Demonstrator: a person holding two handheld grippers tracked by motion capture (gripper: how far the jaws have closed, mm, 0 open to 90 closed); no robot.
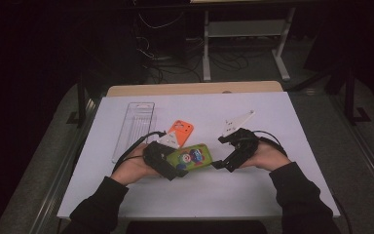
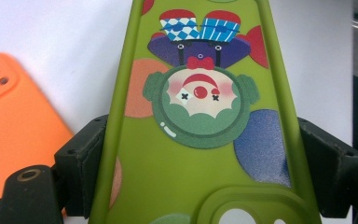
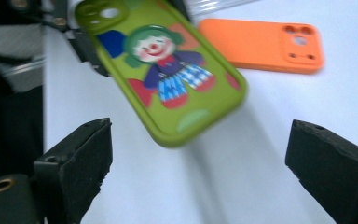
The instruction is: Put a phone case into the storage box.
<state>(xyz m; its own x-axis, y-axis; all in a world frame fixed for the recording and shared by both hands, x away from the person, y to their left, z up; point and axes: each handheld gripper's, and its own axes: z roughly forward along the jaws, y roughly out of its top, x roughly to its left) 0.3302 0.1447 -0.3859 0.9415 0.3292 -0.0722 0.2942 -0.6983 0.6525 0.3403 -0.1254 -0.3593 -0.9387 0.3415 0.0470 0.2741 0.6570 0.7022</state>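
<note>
Orange phone case (image 1: 183,128) lying flat on a white tabletop (image 1: 282,117), with a long clear plastic tray (image 1: 134,127) near its left and tangled cables (image 1: 175,68) on the floor beyond

Two phone cases, green (image 1: 193,157) and orange (image 1: 181,130); one clear tray (image 1: 134,127).

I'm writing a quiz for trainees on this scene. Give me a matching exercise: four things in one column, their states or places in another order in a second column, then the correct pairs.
Things:
1. green clown-print phone case
2. orange phone case
3. clear plastic package tray
4. right gripper

States:
A. open, holding nothing
B. clamped across its sides by the left gripper
C. lying flat on the white table, beside the green case
D. lying empty at the table's left

Pairs: 1-B, 2-C, 3-D, 4-A
</note>
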